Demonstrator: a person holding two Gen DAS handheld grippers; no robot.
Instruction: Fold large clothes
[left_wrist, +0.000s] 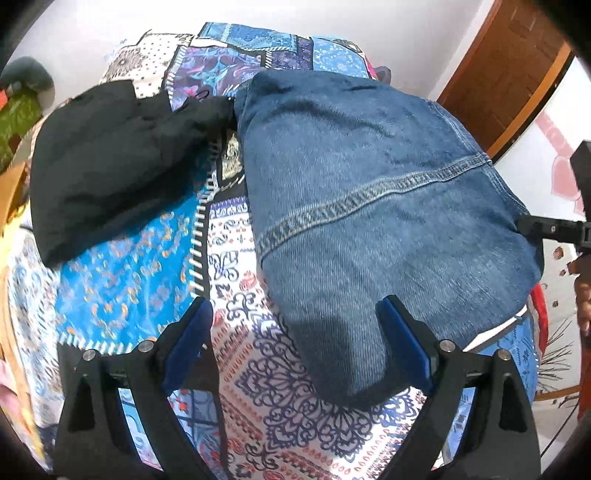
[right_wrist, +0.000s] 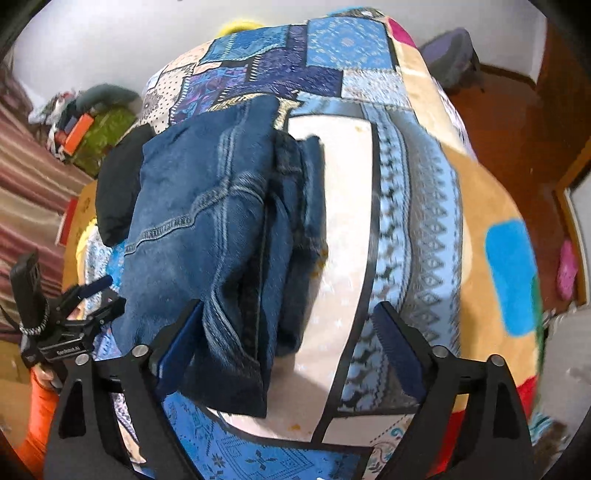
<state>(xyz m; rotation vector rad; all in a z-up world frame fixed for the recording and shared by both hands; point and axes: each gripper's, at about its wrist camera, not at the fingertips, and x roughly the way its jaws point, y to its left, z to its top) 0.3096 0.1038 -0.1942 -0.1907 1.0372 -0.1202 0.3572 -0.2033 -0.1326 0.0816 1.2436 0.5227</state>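
Folded blue jeans lie on the patterned bed cover; they also show in the right wrist view as a stacked bundle. My left gripper is open, its jaws spread around the near corner of the jeans. My right gripper is open, with the near edge of the jeans between its jaws, close to the left finger. The right gripper's tip shows at the far right of the left wrist view; the left gripper shows at the left of the right wrist view.
A black garment lies folded to the left of the jeans, also in the right wrist view. Clutter sits by the wall beyond the bed. A wooden door and red floor lie to the right.
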